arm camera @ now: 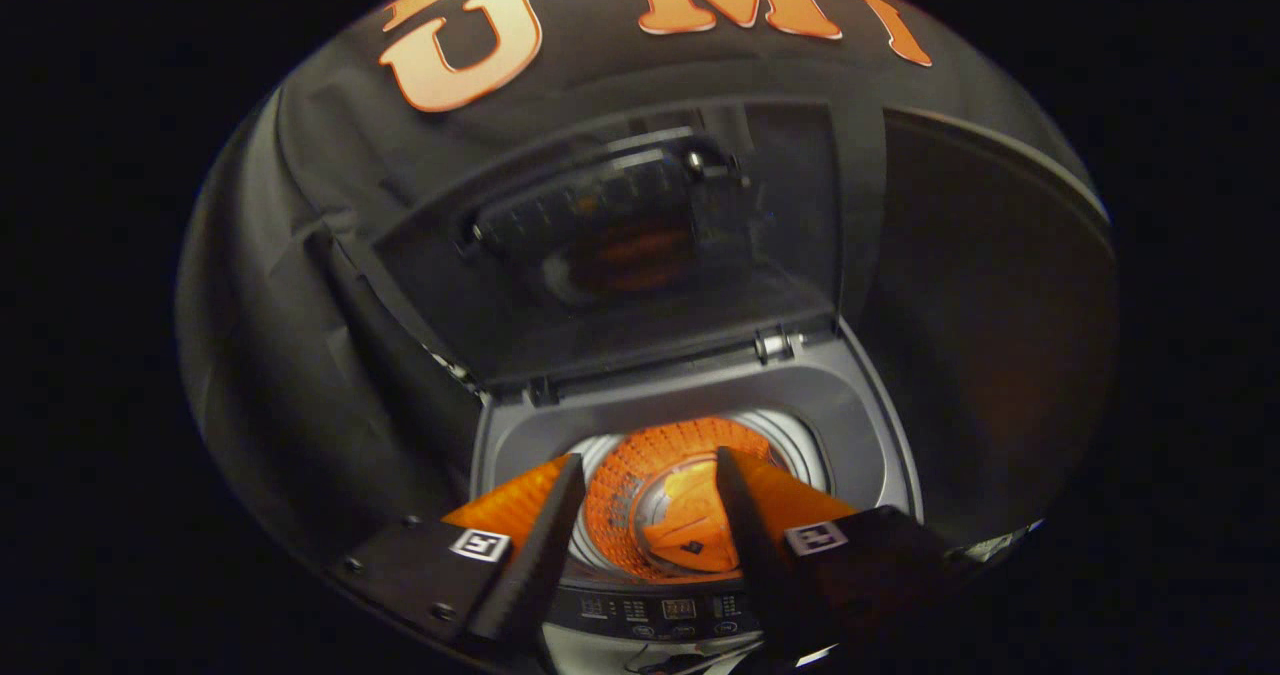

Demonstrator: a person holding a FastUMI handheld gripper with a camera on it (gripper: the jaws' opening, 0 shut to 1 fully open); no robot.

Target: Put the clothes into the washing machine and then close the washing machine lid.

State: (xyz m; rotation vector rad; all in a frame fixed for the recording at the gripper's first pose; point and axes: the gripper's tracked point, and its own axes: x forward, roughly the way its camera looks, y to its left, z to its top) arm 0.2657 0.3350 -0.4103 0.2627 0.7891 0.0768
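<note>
Looking down along my claw point(650, 480), I see its two fingers spread apart with nothing pinched between them; the claw is open and empty. Through the gap between the fingers lies the drum point(680, 495) of the washing machine point(860, 405), its perforated wall glowing in the dim light; what I cannot tell is whether the folded shape at the bottom of the drum, just ahead of my fingertips, is clothes point(690, 535) or the drum's own agitator; the glow washes out any texture of cloth. Just below my fingers runs the control panel point(665, 610) at the machine's near edge. Beyond the drum opening the lid point(640, 255) stands raised on its hinges point(775, 343), leaning back toward the booth wall; its window is see-through and shows reflections.

By my judgement the loading is done or nearly so, and closing the lid is what remains. The risks lie there: the lid sits well beyond my fingertips, so a reach across the open drum could knock a finger on the rim; hooking the lid's upper edge badly could let it slip off and slam down; pulling it while my claw hangs over the opening could trap the fingers; any cloth draped on the rim would keep it from seating.
</note>
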